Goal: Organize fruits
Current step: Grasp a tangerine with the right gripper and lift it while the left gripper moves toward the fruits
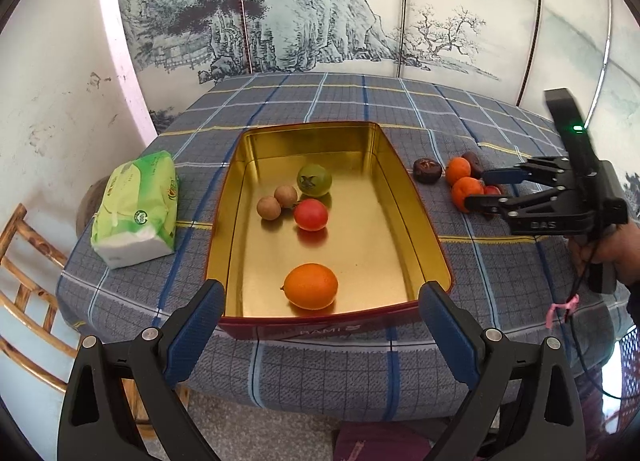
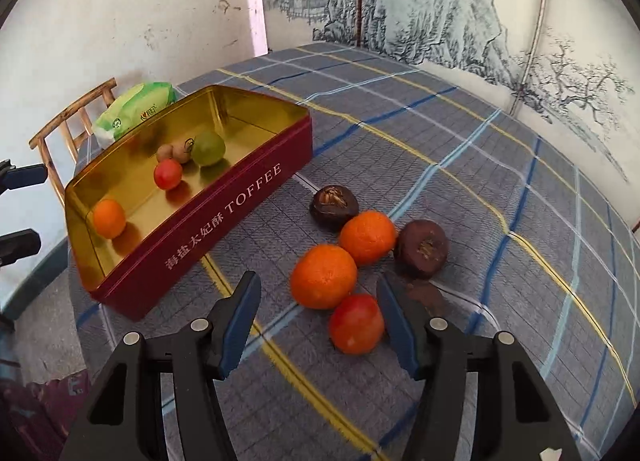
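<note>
**Two wrist cameras, one table**

The left wrist view looks down along the tin point(image 1: 424, 221) from its near short end, close in. The right wrist view looks down from beside the tin point(image 2: 224, 217), close over loose fruit on the checked cloth point(image 2: 500, 165). Both show the tin, cloth and painted screen point(image 1: 304, 9).

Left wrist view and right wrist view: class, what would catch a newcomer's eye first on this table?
The gold-lined toffee tin in the middle of the checked tablecloth, holding an orange, a red tomato and a green tomato. Beside it, a loose cluster of fruit on the cloth, where the open right gripper hovers at a second red tomato.
</note>
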Tool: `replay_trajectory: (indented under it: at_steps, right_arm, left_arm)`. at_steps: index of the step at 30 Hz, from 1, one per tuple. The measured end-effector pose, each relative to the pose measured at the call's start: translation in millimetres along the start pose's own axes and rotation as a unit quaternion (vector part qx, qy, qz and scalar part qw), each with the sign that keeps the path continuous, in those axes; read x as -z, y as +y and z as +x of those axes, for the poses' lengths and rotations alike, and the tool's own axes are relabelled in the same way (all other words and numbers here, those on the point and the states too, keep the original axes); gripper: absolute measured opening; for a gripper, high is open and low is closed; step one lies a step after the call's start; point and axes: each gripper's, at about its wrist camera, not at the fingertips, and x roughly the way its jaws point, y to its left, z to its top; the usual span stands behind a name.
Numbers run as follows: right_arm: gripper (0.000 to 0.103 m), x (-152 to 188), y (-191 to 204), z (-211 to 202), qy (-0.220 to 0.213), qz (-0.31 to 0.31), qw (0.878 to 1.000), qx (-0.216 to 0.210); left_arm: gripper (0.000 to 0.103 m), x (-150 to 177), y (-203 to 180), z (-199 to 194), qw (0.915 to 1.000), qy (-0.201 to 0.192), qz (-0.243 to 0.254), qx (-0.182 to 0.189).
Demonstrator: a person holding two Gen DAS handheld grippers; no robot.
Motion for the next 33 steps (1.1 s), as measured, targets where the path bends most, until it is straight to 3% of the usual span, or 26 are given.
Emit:
replay_trajectory:
  at_steps: [2,4,8,13,17,21,25,27,31,33]
  right_arm:
    - [0.048,-3.6,-1.4,13.2,0.02,-0.001,1.0,0.015]
    - [0.037,-6.2,-1.0,13.9,0.013,0.001,1.0,0.002]
    - [0.035,-4.3,4.6,8.5,0.004,0.001,1.0,0.0]
    - [0.035,17.9,-12.6,-48.5,-0.072,0.065,0.995,-0.014]
    - [0.035,56.9,-49.5,-91.4,-0.104,0.121,0.987,0.027]
    - [0.035,99.3,-89.0,-102.9,-0.084,0.16,0.98,0.087]
    - [0.036,130.5,-112.8,-106.1,-0.081,0.202,0.971,0.099]
    - [0.036,139.8,-116.2,-105.5,-0.084,0.215,0.969,0.094]
    - [0.036,148.5,-118.2,-100.4,-0.085,0.225,0.967,0.085]
    - [0.036,151.1,-120.0,-97.7,-0.086,0.23,0.966,0.078]
  left_arm:
    - [0.097,-1.2,-2.5,2.5,1.0,0.003,0.004,0.001]
    - [0.097,-2.5,-5.4,3.7,0.9999,0.004,0.011,0.002]
    - [0.097,-7.1,-16.7,4.4,0.9993,0.004,0.034,0.011]
    - [0.097,-18.0,-31.4,2.1,0.998,-0.009,0.059,0.024]
    - [0.097,-34.6,-45.1,5.9,0.9955,-0.011,0.077,0.054]
    - [0.097,-61.8,-64.5,15.5,0.9896,-0.012,0.126,0.07]
    - [0.097,-83.6,-84.7,28.6,0.973,-0.028,0.21,0.093]
    - [0.097,-96.1,-97.3,43.6,0.9567,-0.016,0.269,0.109]
    - [0.094,-121.6,-111.7,73.4,0.9285,0.024,0.333,0.162]
    - [0.093,-130.1,-121.2,86.8,0.9084,0.039,0.38,0.17]
